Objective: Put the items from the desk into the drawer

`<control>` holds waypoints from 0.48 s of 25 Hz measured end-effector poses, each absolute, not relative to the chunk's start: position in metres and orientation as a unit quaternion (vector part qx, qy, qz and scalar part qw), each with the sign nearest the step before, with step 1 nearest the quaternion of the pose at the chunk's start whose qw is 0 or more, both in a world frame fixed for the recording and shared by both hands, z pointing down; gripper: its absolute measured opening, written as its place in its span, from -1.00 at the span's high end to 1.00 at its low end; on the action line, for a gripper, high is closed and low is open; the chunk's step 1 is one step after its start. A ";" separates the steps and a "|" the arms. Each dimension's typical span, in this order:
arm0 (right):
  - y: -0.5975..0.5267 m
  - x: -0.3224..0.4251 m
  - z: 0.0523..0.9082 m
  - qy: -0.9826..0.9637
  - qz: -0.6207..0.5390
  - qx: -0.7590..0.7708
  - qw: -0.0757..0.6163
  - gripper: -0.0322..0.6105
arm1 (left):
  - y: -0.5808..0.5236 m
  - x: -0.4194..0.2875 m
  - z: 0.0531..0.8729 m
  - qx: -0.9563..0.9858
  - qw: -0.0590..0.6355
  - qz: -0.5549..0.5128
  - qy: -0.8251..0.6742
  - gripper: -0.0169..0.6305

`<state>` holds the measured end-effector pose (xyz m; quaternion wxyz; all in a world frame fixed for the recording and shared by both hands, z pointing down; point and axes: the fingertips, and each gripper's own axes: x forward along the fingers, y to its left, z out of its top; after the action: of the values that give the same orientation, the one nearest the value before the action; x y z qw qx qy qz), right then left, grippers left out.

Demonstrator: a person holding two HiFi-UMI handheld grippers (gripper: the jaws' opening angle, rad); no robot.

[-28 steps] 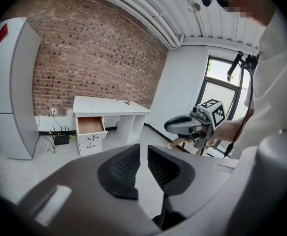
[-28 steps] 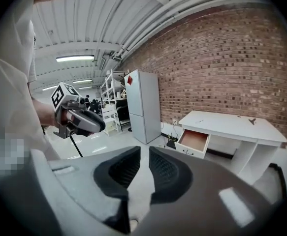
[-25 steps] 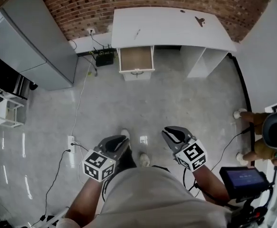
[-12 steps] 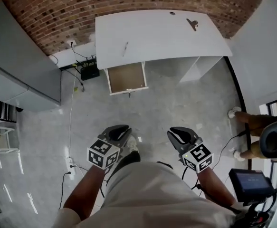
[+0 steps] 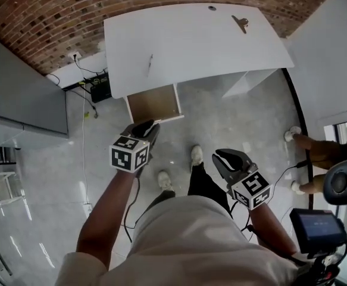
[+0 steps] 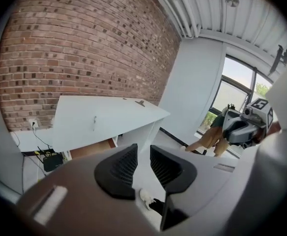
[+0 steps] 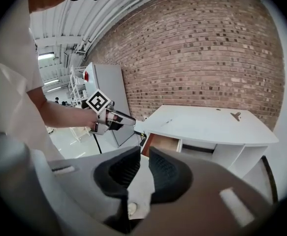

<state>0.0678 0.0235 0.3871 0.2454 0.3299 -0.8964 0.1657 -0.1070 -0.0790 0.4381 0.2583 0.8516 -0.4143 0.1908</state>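
A white desk (image 5: pixel 191 46) stands against the brick wall, with its wooden drawer (image 5: pixel 153 103) pulled out at the left. On the desktop lie a thin pen (image 5: pixel 150 64), a dark clip (image 5: pixel 240 22) and a small round thing (image 5: pixel 212 8). My left gripper (image 5: pixel 146 126) is held out just short of the drawer front, jaws nearly together and empty. My right gripper (image 5: pixel 222 155) hangs lower and farther back over the floor, also empty. The left gripper (image 6: pixel 143 154) view shows the desk (image 6: pixel 99 114) ahead. From the right gripper (image 7: pixel 144 156) I see the drawer (image 7: pixel 164 142), pen (image 7: pixel 167 123) and clip (image 7: pixel 236 115).
A grey cabinet (image 5: pixel 18 100) stands left of the desk. A black box (image 5: pixel 97 91) with cables lies on the floor by the wall. Another person's legs (image 5: pixel 313 151) are at the right, near a screen (image 5: pixel 319 231). A white wall closes the right side.
I have walked closer to the desk. My left gripper has risen and reached forward to the drawer front. The right gripper has stayed low at my side.
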 end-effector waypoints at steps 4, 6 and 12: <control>-0.019 0.074 0.403 -0.901 0.177 0.308 0.248 0.77 | -0.142 -0.114 0.459 0.830 0.261 0.214 -0.444 0.67; -0.047 0.078 0.408 -0.906 0.179 0.294 0.245 0.77 | -0.176 -0.116 0.468 0.820 0.263 0.221 -0.458 0.67; -0.145 0.109 0.427 -0.913 0.194 0.255 0.252 0.77 | -0.273 -0.124 0.519 0.766 0.313 0.253 -0.501 0.67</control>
<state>0.1085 -0.1448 0.4266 0.2522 0.2553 -0.9129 0.1944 -0.1238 -0.2730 0.5185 0.3133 0.7660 -0.5013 0.2526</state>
